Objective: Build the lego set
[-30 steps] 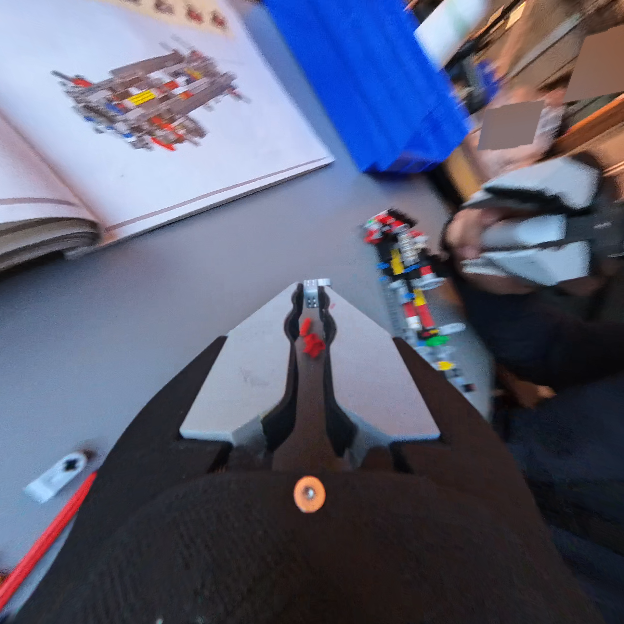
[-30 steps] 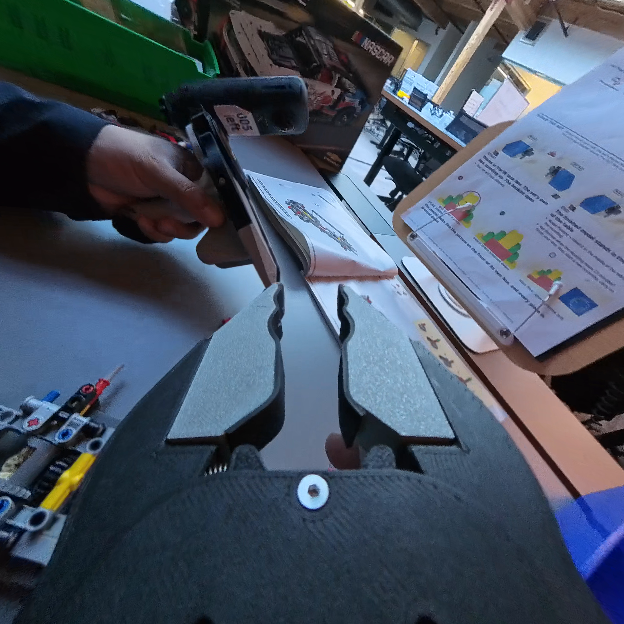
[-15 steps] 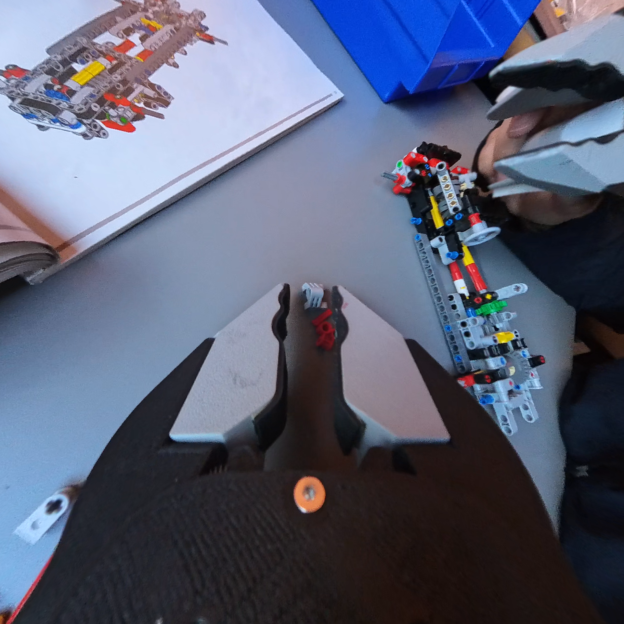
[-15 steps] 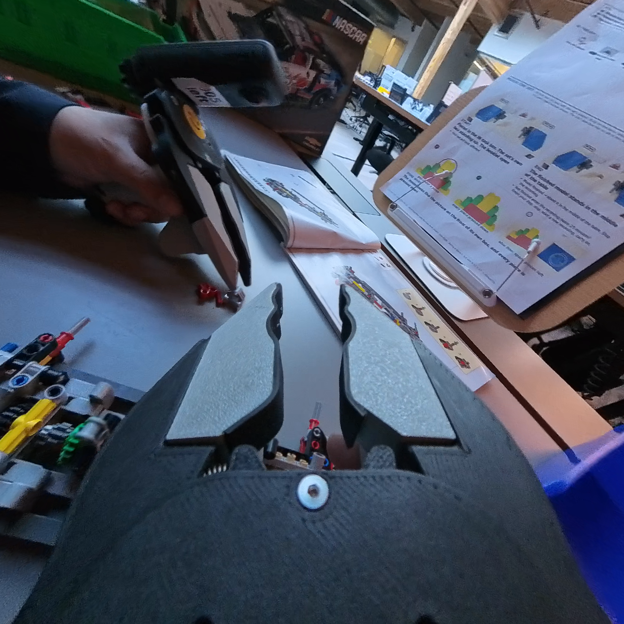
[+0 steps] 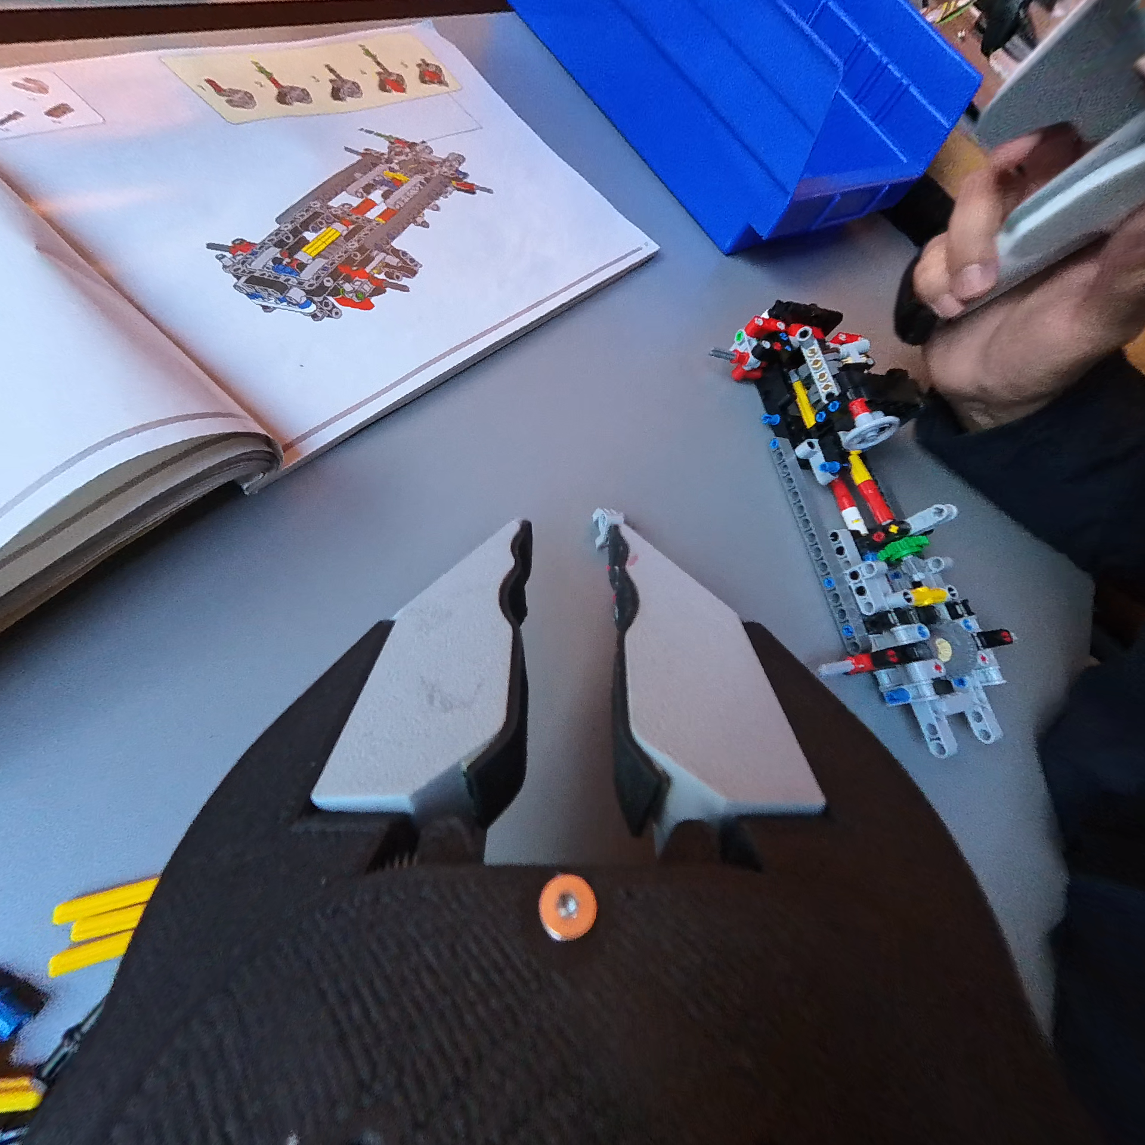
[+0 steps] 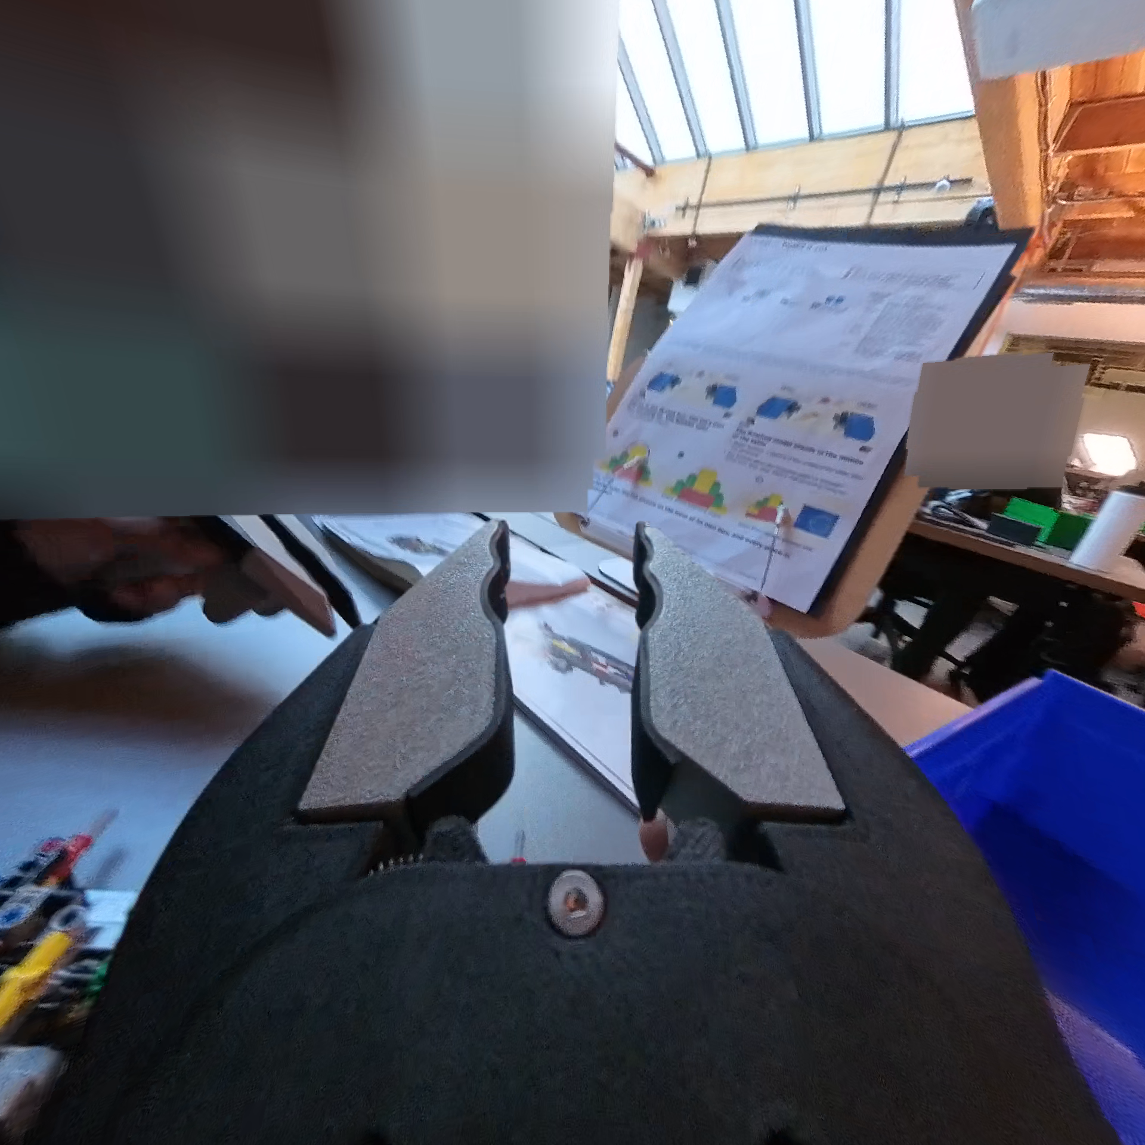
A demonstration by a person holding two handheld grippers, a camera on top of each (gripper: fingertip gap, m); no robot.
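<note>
Left gripper [image 5: 570, 526]: jaws are standing spread, with bare grey table [image 5: 396, 495] showing between them. Nothing is being pinched.

- A small grey piece [image 5: 604, 526] is lying on the table right at the tip of the right-hand finger [image 5: 675, 619]. I cannot tell whether it is touching the finger or sitting just beside it.
- The other pad is standing well clear of the piece.
- Specks of red are peeking out along that finger's inner edge; too small to identify.
- The piece's long axis is running roughly along the finger, pointing away from the camera.

Right gripper [image 6: 567, 526]: jaws are also standing spread, with nothing between the pads.

- It is hanging above the table, aiming toward a printed sheet on a stand [image 6: 805, 403].
- In the left wrist view, a hand [image 5: 1016, 322] is gripping it at the far right edge, just past the model's far end.

Surroundings:

- 1 long brick model [image 5: 867, 526] is lying flat on the table to the right of the left gripper, near it but apart.
- The model's long axis is running from the far end by the hand toward the near right. The black-and-red end is pointing away; the grey forked end is pointing toward the camera.
- An open instruction booklet [image 5: 310, 248] is lying to the far left.
- A blue bin [image 5: 743, 105] is sitting beyond the model.
- 3 yellow rods [image 5: 99, 923] are lying at the near left edge.
</note>
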